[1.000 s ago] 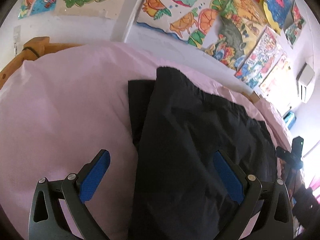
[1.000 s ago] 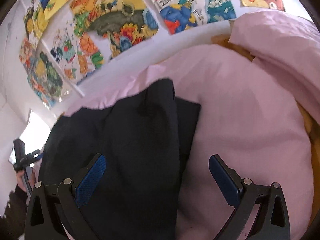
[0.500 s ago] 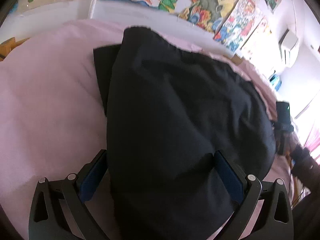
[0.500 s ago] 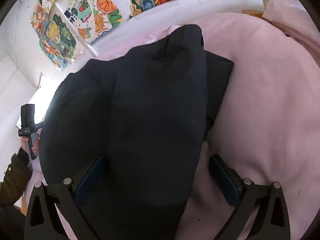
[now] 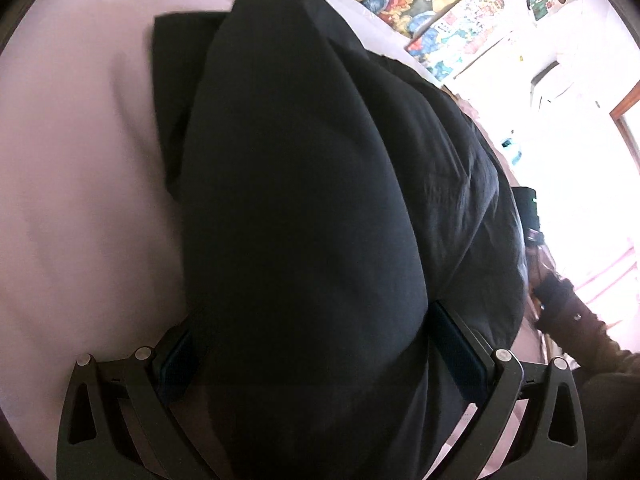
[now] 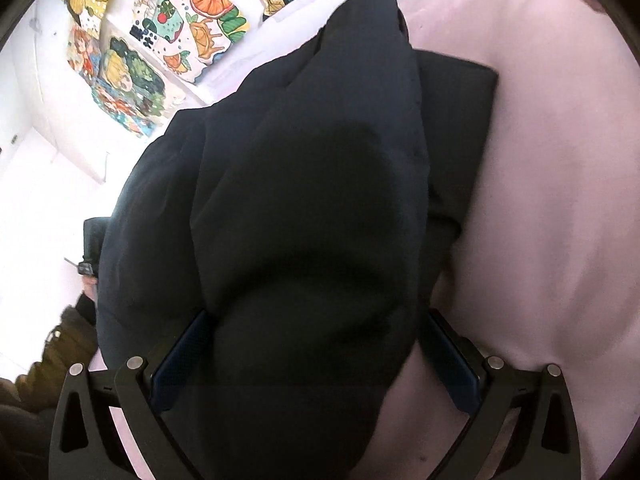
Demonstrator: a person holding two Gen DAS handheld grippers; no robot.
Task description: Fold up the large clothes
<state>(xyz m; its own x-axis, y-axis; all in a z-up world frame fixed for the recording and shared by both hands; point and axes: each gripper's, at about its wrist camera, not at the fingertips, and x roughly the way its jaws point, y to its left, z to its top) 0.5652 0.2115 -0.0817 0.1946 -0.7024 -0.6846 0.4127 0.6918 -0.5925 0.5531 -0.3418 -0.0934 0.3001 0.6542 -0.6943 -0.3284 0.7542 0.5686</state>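
A large black garment (image 5: 304, 200) lies partly folded on a pink bed (image 5: 72, 184); it also fills the right wrist view (image 6: 312, 184). My left gripper (image 5: 316, 344) is open, low over the garment's near end, with the cloth bulging between its blue pads (image 5: 456, 344). My right gripper (image 6: 316, 352) is open too, with the garment's near end between its blue pads (image 6: 452, 356). The cloth hides both pairs of fingertips. A flat folded layer (image 6: 456, 120) shows beneath the top fold.
Colourful drawings (image 6: 168, 40) hang on the white wall behind the bed. A person's arm in a dark sleeve (image 5: 576, 320) holds the other gripper at the right of the left wrist view. The pink sheet (image 6: 560, 200) spreads to the right.
Both grippers have moved forward and down onto the garment, so its near end now sits between the open pads of each. The jaws have stayed open.
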